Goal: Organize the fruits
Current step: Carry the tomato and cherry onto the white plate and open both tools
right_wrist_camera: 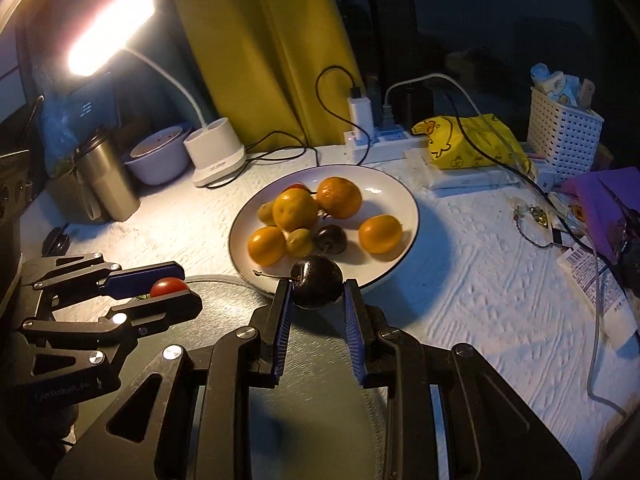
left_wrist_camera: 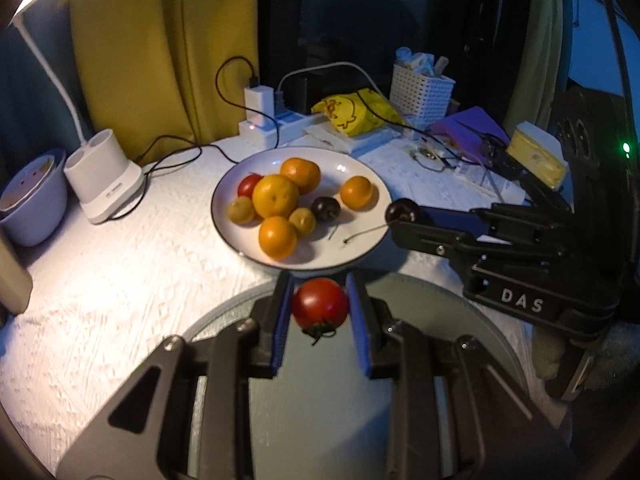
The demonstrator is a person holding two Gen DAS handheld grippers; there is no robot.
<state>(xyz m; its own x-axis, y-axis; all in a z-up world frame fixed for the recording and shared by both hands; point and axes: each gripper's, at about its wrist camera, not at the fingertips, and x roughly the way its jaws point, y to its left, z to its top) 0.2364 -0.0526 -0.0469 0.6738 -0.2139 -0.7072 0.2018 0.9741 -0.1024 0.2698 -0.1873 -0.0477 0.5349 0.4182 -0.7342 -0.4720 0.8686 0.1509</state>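
Sorting is mid-transfer: the left gripper (left_wrist_camera: 319, 306) pinches a cherry tomato (left_wrist_camera: 320, 303) low in frame above a grey plate (left_wrist_camera: 460, 304), while the right gripper (right_wrist_camera: 318, 292) clasps a dark cherry (right_wrist_camera: 316, 282) beside the white plate (right_wrist_camera: 400, 196). Next, probably lower and release both.

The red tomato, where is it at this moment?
The red tomato is clamped in the left tool, above the grey round mat, just in front of the white plate.
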